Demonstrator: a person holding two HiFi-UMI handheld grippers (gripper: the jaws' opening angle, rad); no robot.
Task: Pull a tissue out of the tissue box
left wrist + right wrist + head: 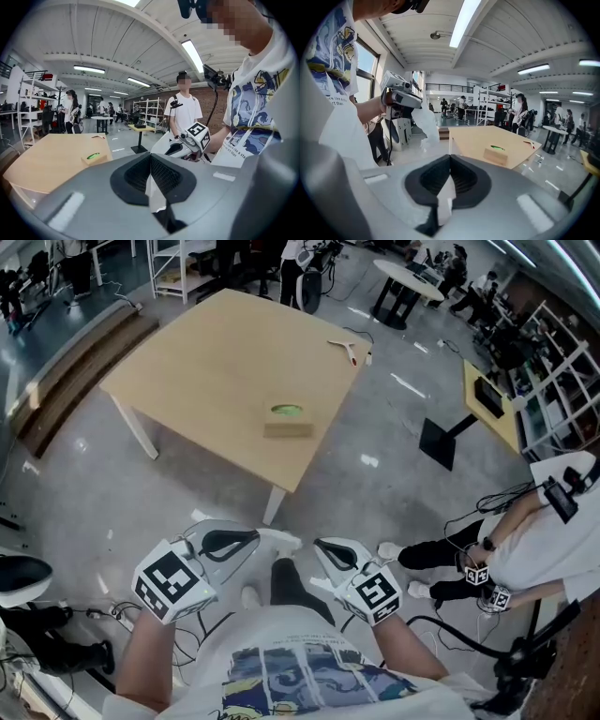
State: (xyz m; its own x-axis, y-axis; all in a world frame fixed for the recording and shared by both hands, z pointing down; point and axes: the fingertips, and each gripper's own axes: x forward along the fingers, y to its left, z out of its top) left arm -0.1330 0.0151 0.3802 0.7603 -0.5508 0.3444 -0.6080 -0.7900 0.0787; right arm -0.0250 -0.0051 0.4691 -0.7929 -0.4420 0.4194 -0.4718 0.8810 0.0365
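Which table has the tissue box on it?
The big square wooden table; the tissue box sits near its edge, unlike the round table behind.

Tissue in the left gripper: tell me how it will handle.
The tissue looks floppy: it hangs crumpled from the shut left gripper. It is probably very light, so it may flutter when swung. It looks thin between the jaws, so a hard tug could tear it.
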